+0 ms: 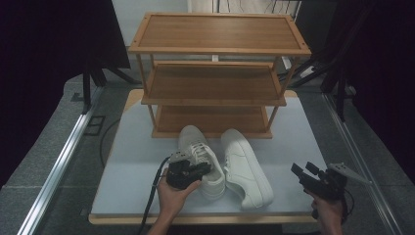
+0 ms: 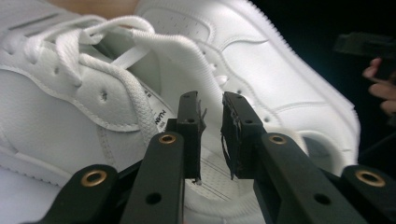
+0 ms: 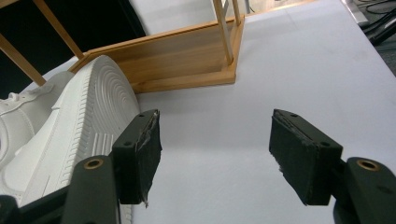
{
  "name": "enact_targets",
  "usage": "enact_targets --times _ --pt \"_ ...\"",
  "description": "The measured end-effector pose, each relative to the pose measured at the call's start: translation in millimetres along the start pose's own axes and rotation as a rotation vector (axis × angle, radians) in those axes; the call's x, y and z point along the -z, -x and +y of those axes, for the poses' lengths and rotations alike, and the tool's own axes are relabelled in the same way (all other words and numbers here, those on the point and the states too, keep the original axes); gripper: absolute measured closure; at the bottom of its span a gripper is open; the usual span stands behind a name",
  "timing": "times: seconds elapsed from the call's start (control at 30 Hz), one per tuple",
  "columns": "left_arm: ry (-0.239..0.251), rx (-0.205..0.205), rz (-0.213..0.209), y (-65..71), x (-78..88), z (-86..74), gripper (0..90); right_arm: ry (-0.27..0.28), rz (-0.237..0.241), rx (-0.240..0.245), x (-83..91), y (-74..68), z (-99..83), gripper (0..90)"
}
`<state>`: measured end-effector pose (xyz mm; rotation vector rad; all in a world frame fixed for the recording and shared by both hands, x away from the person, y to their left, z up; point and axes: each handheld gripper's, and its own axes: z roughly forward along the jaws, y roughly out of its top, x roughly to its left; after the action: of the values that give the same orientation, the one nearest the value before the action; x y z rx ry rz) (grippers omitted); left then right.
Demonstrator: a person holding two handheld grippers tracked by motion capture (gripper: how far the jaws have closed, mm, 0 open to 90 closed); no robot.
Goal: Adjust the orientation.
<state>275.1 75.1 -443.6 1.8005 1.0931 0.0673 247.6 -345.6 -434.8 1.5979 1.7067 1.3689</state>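
Left tool [image 2: 211, 122] narrowly open over shoe [image 2: 140, 93].

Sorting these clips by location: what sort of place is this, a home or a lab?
Probably a lab or recording studio, not a home: dark curtains hang around the table, metal rails flank it, and a wooden shoe rack with white sneakers is staged on it.
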Motion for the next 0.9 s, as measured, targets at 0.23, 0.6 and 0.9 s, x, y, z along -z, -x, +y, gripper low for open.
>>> enact_targets --times 0.23,0.6,0.9 --pt "-0.039 0.011 0.01 -2.7 -9.4 -5.6 86.7 -0.011 -0.001 -0.003 -2.5 -0.2 -1.7 33.9" --pt "-0.08 -0.005 0.012 -8.9 -1.3 -6.0 90.0 -0.011 -0.004 -0.003 -1.3 1.3 -1.8 34.0" --pt "-0.098 -0.008 0.036 -18.3 18.8 -11.7 90.0 -0.008 -0.007 -0.005 0.2 2.7 -1.1 34.0"
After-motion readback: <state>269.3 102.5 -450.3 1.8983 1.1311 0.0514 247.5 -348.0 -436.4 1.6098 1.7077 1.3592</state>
